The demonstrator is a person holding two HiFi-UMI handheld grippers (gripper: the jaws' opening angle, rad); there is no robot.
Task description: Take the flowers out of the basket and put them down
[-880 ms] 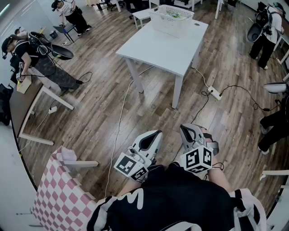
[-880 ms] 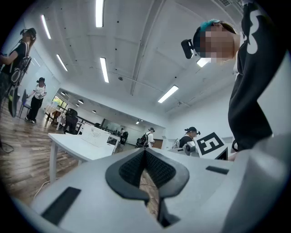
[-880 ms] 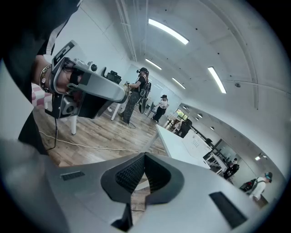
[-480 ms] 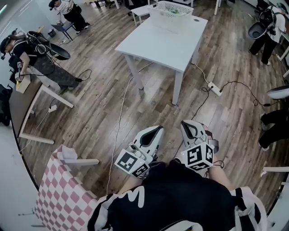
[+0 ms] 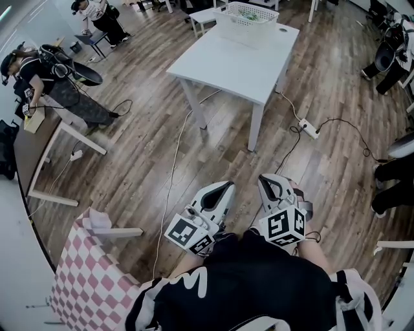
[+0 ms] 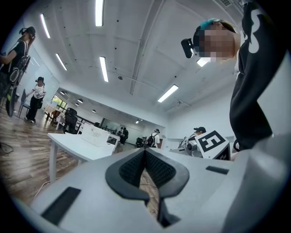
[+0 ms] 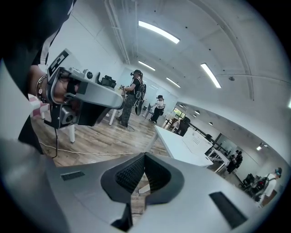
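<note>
Both units are held low, close to the body of the person, above the wooden floor. The left hand-held gripper is closed: in its own view the ribbed pads are seen pressed together at the tips, with nothing held between them. The right hand-held gripper is closed likewise and is also empty.

The basket is located on the far end of the white table, well apart from both hand-held grippers. The flowers are seen only as a small green patch inside it; single stems cannot be resolved. No flower is seen on the table top outside the basket, so the task is judged not yet begun.

Bearing: the basket lies far ahead, on a line that falls roughly between the two hand-held grippers; neither is clearly nearer. The long axis of the table runs from near to far, so its near end and full top are interposed. A walk along one side of the table is judged necessary before any reach is attempted. A power strip is laid on the floor to the right of the table and should be avoided if that side is taken. Both pairs of jaws must be opened before the stems are approached
</note>
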